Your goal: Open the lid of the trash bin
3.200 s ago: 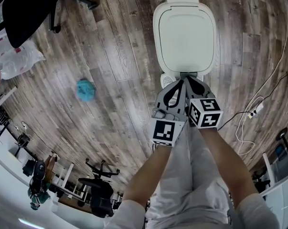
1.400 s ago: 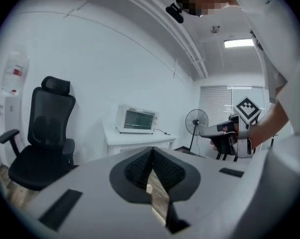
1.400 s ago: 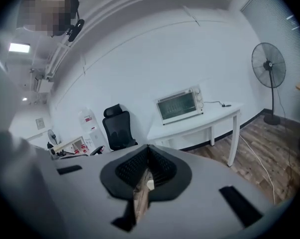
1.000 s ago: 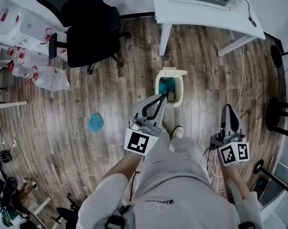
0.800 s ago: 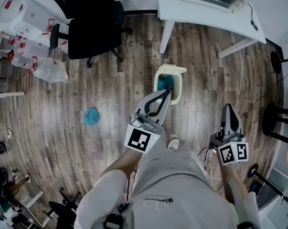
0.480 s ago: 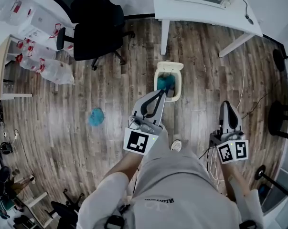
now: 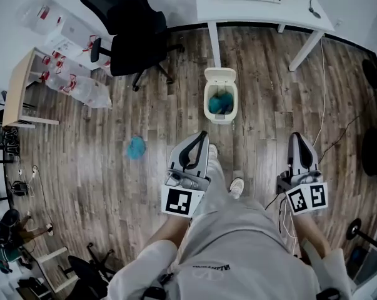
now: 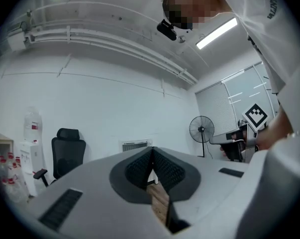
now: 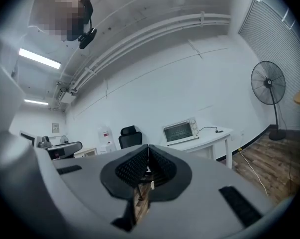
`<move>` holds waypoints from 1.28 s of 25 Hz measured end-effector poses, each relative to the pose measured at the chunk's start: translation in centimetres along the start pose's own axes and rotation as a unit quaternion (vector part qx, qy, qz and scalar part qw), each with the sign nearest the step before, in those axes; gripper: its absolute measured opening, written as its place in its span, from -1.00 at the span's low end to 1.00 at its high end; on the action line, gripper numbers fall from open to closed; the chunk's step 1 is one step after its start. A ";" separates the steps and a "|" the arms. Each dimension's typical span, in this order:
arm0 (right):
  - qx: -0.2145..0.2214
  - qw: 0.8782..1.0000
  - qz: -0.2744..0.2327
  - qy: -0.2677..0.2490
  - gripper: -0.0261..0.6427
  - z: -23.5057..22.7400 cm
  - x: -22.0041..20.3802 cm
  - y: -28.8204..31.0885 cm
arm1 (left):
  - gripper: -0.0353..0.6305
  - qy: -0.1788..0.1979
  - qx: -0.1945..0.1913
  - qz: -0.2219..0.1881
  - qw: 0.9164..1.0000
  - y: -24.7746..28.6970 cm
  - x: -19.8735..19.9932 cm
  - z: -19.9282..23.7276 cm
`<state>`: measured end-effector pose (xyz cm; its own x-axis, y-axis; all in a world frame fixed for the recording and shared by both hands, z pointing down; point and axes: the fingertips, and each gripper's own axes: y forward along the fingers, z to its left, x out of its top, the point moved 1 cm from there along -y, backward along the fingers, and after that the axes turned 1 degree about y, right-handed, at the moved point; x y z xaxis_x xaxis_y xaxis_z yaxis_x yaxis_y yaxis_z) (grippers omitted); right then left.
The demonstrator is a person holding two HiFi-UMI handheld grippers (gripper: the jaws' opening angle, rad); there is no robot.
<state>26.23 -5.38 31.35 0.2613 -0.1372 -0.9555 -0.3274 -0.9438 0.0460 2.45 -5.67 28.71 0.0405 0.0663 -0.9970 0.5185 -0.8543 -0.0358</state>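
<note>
Looking down in the head view, you are standing on grey wood-plank flooring [image 7: 113, 180]. The rounded cream trash bin [image 7: 208, 91] is sitting ahead of your feet, its lid [image 7: 220, 75] tipped up and a blue wad [image 7: 221, 104] inside. You are holding the left gripper [image 7: 202, 136] and right gripper [image 7: 299, 137] well short of it.

In the left gripper view, the ribbed dark pads [image 8: 137, 168] are pressing together on nothing.

In the right gripper view, the ribbed pads [image 9: 130, 168] are likewise meeting, empty.

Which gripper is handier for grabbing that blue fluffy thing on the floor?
Probably the left gripper: the blue fluffy thing lies on its side, closer than to the right gripper. Both are shut and empty.
</note>
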 end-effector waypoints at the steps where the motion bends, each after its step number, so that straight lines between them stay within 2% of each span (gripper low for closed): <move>1: 0.000 1.000 0.005 0.004 -0.87 0.3 -0.4 -1.0 | -0.90 0.004 0.005 0.009 1.000 -1.3 -0.1 -0.7; 4: 0.013 1.000 0.013 0.012 -0.87 1.3 -1.2 -2.9 | -0.90 0.013 0.018 0.031 0.999 -4.5 -0.5 -2.1; 7: 0.030 0.999 0.016 0.025 -0.87 2.6 -2.2 -3.4 | -0.90 0.020 0.033 0.036 0.999 -6.8 -0.5 -2.5; 16: 0.054 0.998 0.016 0.015 -0.87 9.6 -3.5 -4.5 | -0.90 0.007 0.060 0.010 0.998 -13.8 0.3 0.1; 26: 0.028 1.000 0.009 -0.007 -0.87 20.0 -5.9 -11.2 | -0.90 -0.006 0.015 -0.017 1.000 -24.4 1.1 2.6; 32: 0.000 1.000 0.014 -0.018 -0.87 23.5 -7.5 -15.2 | -0.90 -0.024 -0.007 -0.019 1.000 -28.7 0.2 2.8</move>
<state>7.89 17.10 30.93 0.2189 -0.1527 -0.9637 -0.3350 -0.9394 0.0727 -14.83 17.42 29.31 -0.0202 0.0726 -0.9972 0.5301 -0.8448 -0.0723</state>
